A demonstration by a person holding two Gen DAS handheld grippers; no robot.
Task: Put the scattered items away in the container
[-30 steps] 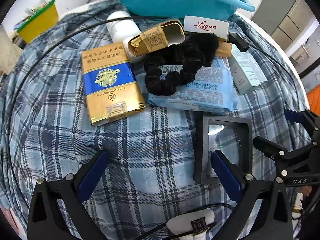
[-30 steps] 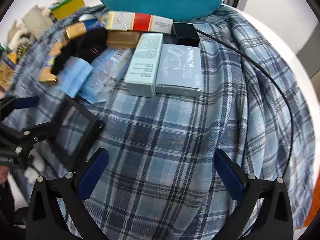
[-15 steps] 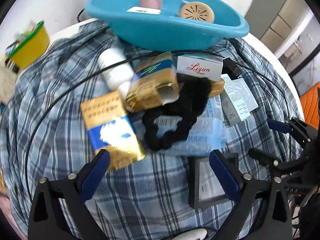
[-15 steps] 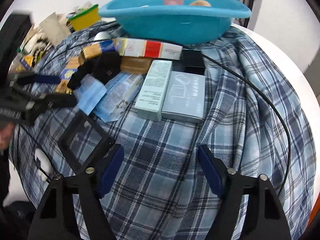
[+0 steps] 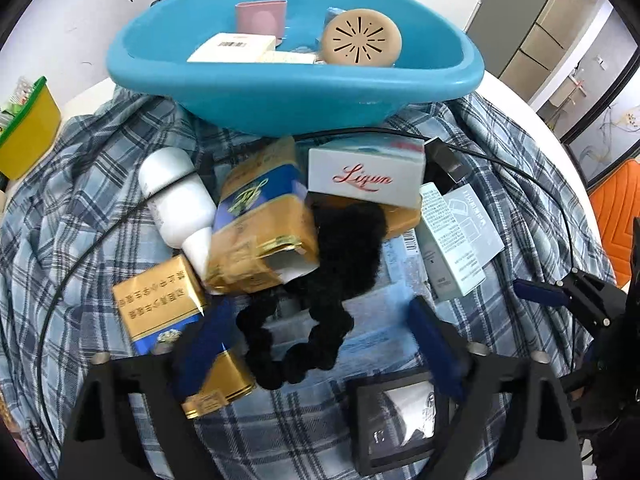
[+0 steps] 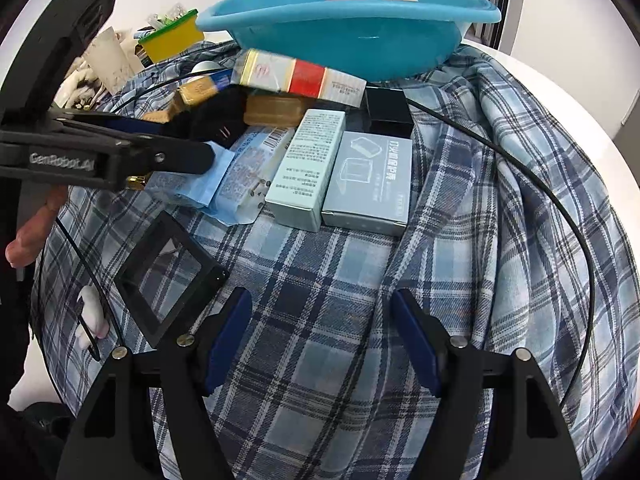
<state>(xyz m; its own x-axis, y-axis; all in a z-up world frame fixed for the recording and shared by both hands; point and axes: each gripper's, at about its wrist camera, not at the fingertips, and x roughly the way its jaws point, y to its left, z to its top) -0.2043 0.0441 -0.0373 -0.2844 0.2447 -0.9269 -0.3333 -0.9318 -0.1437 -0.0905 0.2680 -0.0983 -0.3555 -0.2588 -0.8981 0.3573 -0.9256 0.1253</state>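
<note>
Left gripper [image 5: 316,340] fingers apart, just been closing around black scrunchie [image 5: 312,320], not yet pinching, I think; seat deeper, avoid gold cigarette pack [image 5: 168,312].

The left gripper [image 5: 316,344] points steeply down, its blue-padded jaws just closing yet apart and gripping nothing. The right gripper [image 6: 322,336] tilts down likewise, jaws partly narrowed and empty. A hand [image 6: 30,228] holds the left tool.
</note>
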